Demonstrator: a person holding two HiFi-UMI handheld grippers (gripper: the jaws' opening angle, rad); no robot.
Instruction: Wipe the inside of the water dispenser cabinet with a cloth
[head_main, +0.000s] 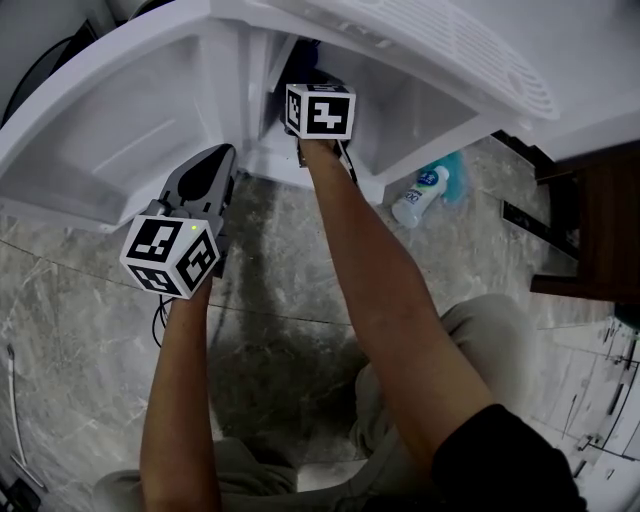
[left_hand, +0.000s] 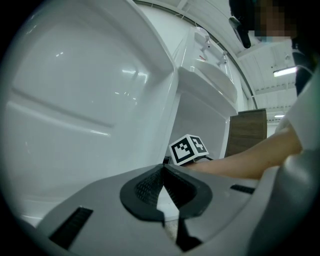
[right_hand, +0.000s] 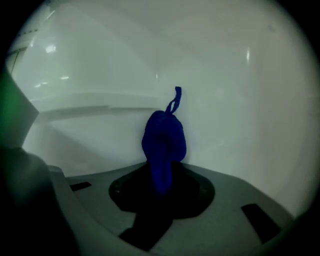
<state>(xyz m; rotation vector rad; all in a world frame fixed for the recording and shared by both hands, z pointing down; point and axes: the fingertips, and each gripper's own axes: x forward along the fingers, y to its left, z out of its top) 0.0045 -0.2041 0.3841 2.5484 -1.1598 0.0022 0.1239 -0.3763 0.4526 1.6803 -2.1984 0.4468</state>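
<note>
Mid-wipe, with crumpled dark-blue cloth (right_hand: 162, 142) pinched tight in right gripper (right_hand: 161, 175) against white plastic cabinet wall (right_hand: 240, 100); left gripper (left_hand: 164, 187) closed on nothing. Next, likely: keep pressure, sweep across.

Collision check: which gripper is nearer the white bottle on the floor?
Right. The right gripper, holding the blue cloth, is inside the cabinet, close to the white bottle; the left gripper is farther left, by the door.
</note>
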